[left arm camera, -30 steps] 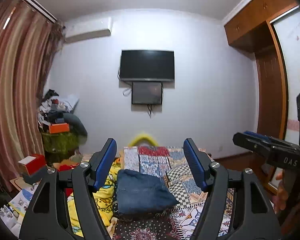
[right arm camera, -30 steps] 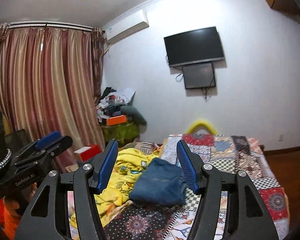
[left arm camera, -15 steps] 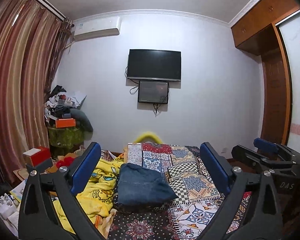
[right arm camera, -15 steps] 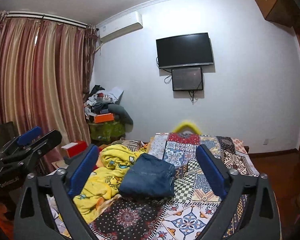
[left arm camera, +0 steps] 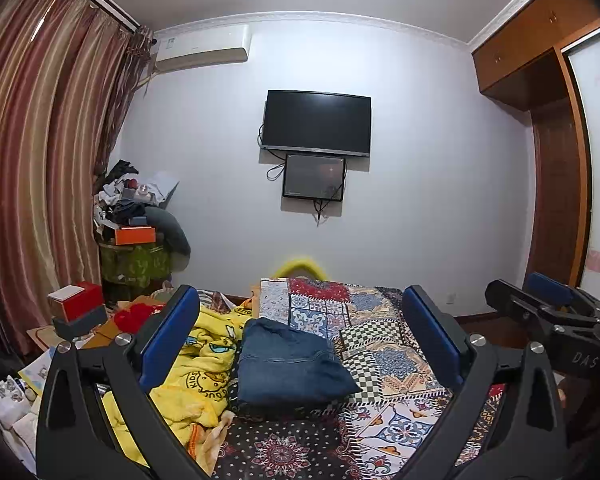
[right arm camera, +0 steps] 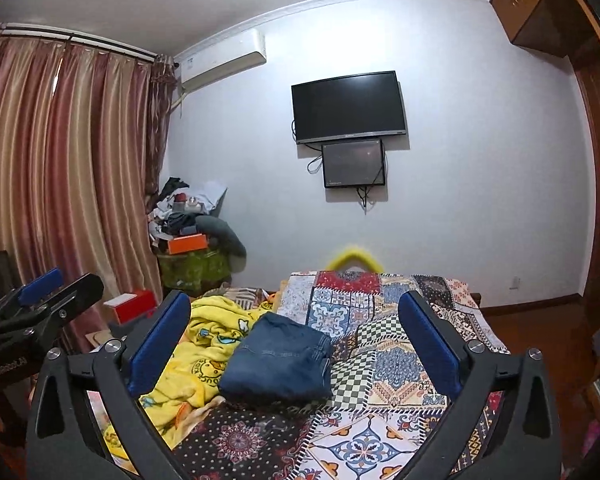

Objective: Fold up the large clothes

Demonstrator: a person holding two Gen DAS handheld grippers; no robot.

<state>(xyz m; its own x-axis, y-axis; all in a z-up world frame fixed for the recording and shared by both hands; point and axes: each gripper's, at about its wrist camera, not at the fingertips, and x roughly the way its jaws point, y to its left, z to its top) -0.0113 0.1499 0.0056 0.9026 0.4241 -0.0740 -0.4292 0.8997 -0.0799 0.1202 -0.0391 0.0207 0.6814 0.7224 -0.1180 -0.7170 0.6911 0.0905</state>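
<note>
While the left gripper [left arm camera: 300, 336] hangs level above the near end of the bed [left arm camera: 396, 364], its blue pads [left arm camera: 168, 340] stand wide apart, having just spread, with nothing between them. Beyond them the folded jeans [left arm camera: 288, 364] lie on the patchwork cover, touching a crumpled yellow blanket [left arm camera: 196, 376] on their left. At the right edge the right gripper [left arm camera: 548, 304] shows from the side. A dark TV [left arm camera: 316, 122] hangs on the far wall, and striped curtains [left arm camera: 32, 168] fill the left.

From the right wrist, the right gripper [right arm camera: 294, 340] likewise has its fingers [right arm camera: 428, 344] far apart, freshly opened, gripping nothing. The jeans [right arm camera: 278, 362] rest ahead, left of the bed's middle, against the yellow blanket [right arm camera: 188, 360]. The left gripper [right arm camera: 50, 292] juts in at the left edge. A cluttered pile [right arm camera: 188, 216] stands in the far-left corner.
</note>
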